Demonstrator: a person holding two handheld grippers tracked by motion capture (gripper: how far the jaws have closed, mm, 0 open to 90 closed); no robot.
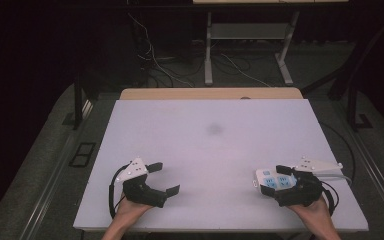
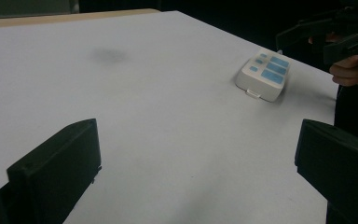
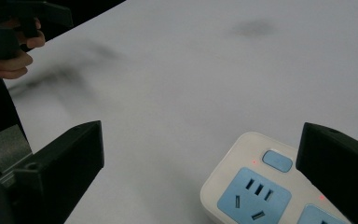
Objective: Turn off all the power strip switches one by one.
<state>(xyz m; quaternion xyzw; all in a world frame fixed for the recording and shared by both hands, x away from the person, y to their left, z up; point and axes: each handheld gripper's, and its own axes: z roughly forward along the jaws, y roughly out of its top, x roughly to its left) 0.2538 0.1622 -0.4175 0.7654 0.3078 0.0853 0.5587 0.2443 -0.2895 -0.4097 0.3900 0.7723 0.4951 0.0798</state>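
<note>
Two grippers sit low over the near edge of a white table [image 1: 210, 150], one in each of the person's hands. The left gripper [image 1: 162, 178] is at the near left, its jaws spread wide apart with only bare tabletop between them, as the left gripper view also shows. The right gripper [image 1: 275, 178] is at the near right, its jaws likewise wide apart. A white power strip [image 1: 274, 180] with blue sockets lies flat on the table at the near right, its end reaching in between the right gripper's jaws; in the right gripper view the strip [image 3: 256, 186] sits close by the right-hand jaw, and I cannot tell whether that jaw touches it, while the other jaw stands well clear. A faint dark smudge [image 1: 214, 129] marks the middle of the table, well apart from both tools
</note>
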